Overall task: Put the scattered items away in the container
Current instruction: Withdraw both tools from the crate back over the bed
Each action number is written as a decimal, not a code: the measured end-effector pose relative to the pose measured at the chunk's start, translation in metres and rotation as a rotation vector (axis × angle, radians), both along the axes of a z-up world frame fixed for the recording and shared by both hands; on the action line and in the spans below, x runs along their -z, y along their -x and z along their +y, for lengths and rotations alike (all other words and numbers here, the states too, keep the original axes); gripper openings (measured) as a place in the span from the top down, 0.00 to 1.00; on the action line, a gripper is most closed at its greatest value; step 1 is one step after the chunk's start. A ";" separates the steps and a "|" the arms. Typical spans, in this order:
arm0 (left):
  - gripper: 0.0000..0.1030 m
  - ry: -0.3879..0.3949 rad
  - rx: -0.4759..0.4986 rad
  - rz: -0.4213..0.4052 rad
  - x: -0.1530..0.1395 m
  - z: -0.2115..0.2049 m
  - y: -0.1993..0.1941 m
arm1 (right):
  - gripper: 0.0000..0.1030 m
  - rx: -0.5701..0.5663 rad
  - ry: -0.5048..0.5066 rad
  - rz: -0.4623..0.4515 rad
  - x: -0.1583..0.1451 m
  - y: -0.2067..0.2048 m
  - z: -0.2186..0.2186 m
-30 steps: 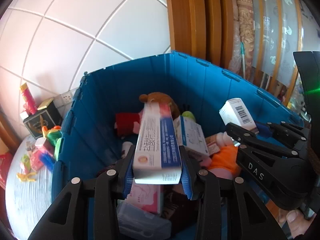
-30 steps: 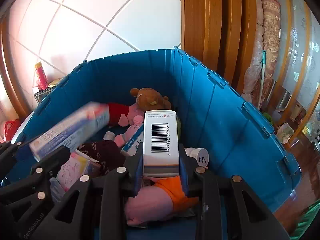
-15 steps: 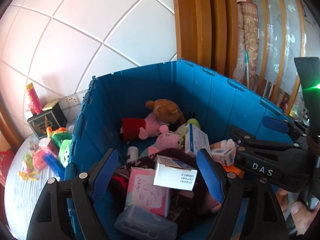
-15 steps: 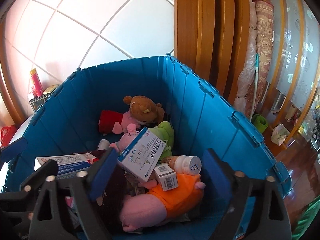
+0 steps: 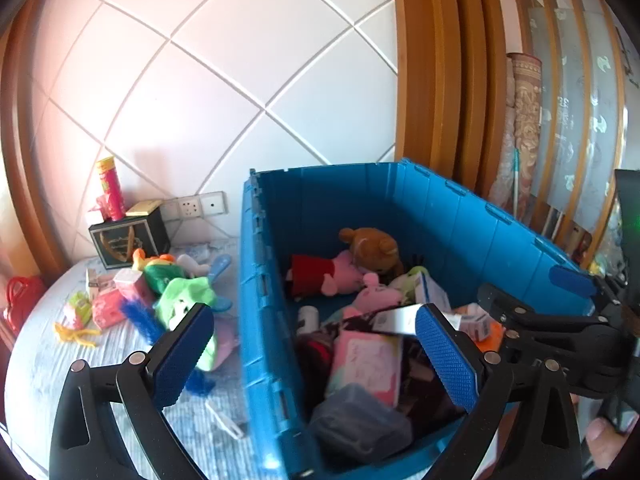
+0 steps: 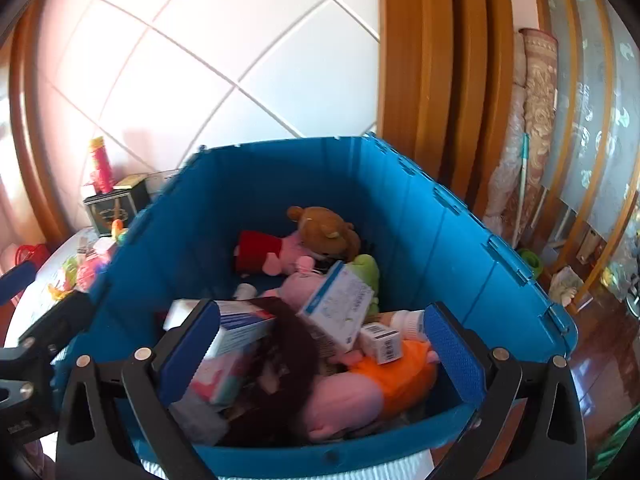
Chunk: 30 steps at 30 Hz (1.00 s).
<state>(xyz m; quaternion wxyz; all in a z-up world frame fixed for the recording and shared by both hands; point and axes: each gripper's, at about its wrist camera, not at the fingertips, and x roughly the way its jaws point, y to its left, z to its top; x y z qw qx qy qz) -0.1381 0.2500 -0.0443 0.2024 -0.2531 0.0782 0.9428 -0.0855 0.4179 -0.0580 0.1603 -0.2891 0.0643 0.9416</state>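
Blue plastic container brims with plush toys and boxes; both grippers gape empty, left still widening.

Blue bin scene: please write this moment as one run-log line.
left gripper: opening, empty | right gripper: open, empty | blue bin: boxes, plush toys inside
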 end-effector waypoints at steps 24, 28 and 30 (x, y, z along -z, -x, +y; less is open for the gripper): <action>0.01 -0.002 -0.211 -0.036 0.010 -0.264 -0.067 | 0.00 -0.124 -0.019 0.026 -0.004 -0.069 -0.240; 0.01 0.006 -0.219 -0.034 0.012 -0.284 -0.077 | 0.00 -0.131 -0.021 0.034 -0.005 -0.076 -0.259; 0.01 0.004 -0.223 -0.033 0.012 -0.292 -0.081 | 0.00 -0.133 -0.025 0.041 -0.006 -0.078 -0.266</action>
